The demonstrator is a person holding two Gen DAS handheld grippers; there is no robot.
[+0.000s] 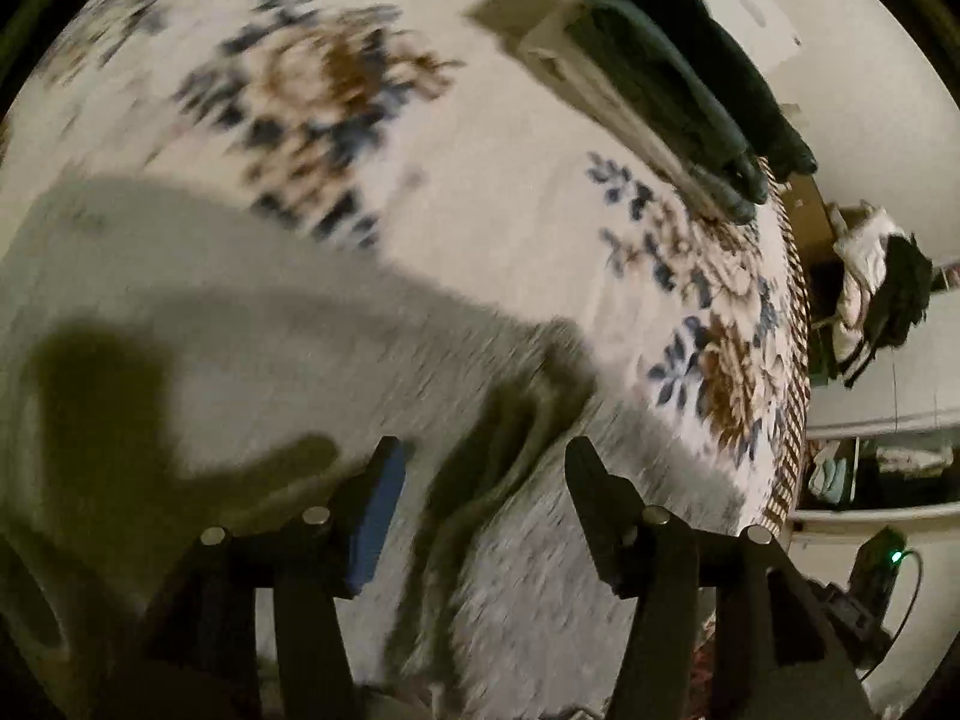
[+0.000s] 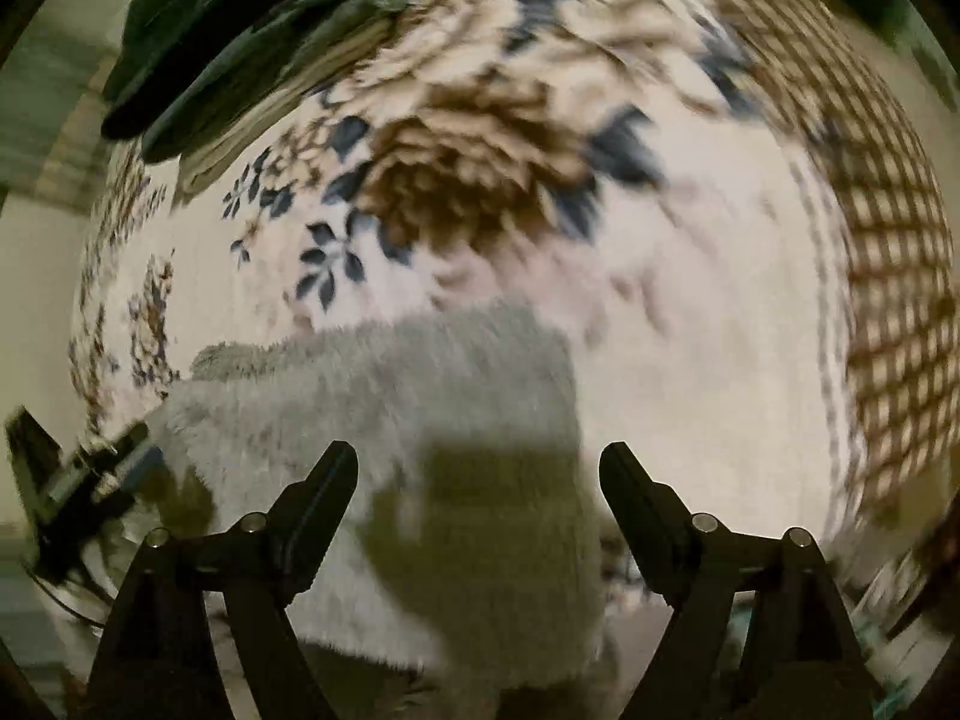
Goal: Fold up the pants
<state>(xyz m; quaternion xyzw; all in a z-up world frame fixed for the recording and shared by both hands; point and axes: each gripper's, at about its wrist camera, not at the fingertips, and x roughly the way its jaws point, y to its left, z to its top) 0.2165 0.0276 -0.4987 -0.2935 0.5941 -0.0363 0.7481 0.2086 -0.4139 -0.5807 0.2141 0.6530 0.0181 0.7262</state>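
Fuzzy light-grey pants (image 1: 252,324) lie spread on a floral blanket (image 1: 480,192). In the left wrist view my left gripper (image 1: 483,456) is open above a dark crease in the pants, holding nothing. In the right wrist view the pants (image 2: 384,390) lie below my right gripper (image 2: 477,462), which is open and empty above their shadowed edge. The left gripper (image 2: 90,468) shows blurred at the left edge of the right wrist view, over the pants' left side. Both views are motion-blurred.
A stack of folded dark-green garments (image 1: 690,72) lies on a white board at the blanket's far side, also in the right wrist view (image 2: 240,30). The blanket's checkered border (image 2: 888,276) marks the bed edge. Clutter and shelves (image 1: 870,312) stand beyond.
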